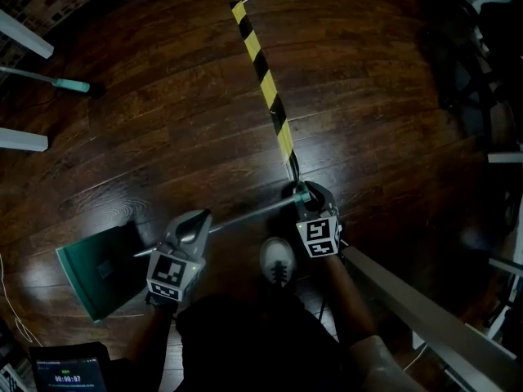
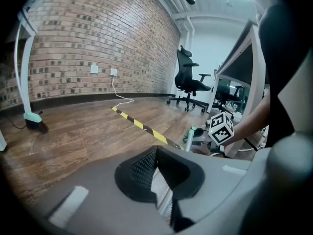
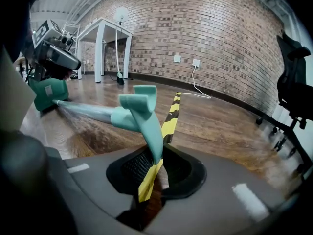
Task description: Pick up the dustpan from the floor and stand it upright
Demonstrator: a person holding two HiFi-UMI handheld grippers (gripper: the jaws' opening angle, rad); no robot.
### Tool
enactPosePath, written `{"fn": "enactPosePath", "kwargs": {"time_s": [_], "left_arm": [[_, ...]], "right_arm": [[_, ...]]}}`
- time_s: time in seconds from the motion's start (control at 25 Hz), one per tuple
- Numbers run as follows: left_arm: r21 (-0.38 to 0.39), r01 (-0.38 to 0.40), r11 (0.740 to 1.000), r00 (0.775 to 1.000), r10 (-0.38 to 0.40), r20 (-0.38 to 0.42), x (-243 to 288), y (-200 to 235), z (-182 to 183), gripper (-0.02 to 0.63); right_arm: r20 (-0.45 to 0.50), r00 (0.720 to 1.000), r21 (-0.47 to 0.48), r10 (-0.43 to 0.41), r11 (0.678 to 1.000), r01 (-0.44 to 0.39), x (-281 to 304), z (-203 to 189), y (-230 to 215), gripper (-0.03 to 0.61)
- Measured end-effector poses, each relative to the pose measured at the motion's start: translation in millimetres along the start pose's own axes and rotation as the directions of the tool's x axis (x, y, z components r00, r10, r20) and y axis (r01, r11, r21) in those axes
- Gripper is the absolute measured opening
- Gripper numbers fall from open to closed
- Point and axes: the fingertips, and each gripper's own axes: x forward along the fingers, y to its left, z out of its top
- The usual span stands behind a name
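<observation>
Teal dustpan (image 1: 94, 272) (pan end beside the left gripper (image 2: 157, 177), which clamps its shaft (image 1: 245, 215)); right gripper (image 3: 155, 168) clamps the handle tip (image 3: 142, 111).

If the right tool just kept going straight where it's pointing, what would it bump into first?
The teal handle end, already between the right tool's jaws. Beyond that, most likely the floor, about where the striped tape runs.

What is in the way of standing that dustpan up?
Nothing visible. The right hand-held gripper already grips the handle of the dustpan, and the floor around it is bare. The tape lies flat; the shoe sits beside the handle, not across it.
</observation>
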Motion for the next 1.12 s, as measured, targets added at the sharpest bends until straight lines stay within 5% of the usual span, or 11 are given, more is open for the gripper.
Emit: {"fn": "enactPosePath", "kwargs": {"time_s": [0.32,0.68,0.96,1.12], "left_arm": [[-0.074,-0.074,0.994,0.996,0.077,0.038,-88,-5,96,0.000],[-0.140,-0.162,0.977,0.986,0.167,0.021,-212,-11,230,0.000],[-0.175,-0.241,0.955,0.970,0.242,-0.014,-298,-14,312,0.000],[-0.210,-0.295,0.932,0.953,0.301,0.000,-334,-9,353,0.000]], "right_arm": [[-0.032,0.997,0.024,-0.074,0.997,0.075,-94,82,-25,0.085],[-0.120,0.973,-0.051,-0.197,0.980,0.192,-219,202,-50,0.105],[-0.180,0.958,-0.020,-0.224,0.974,0.224,-284,282,-55,0.151],[-0.180,0.966,-0.063,-0.183,0.983,0.175,-302,325,-42,0.187]]}}
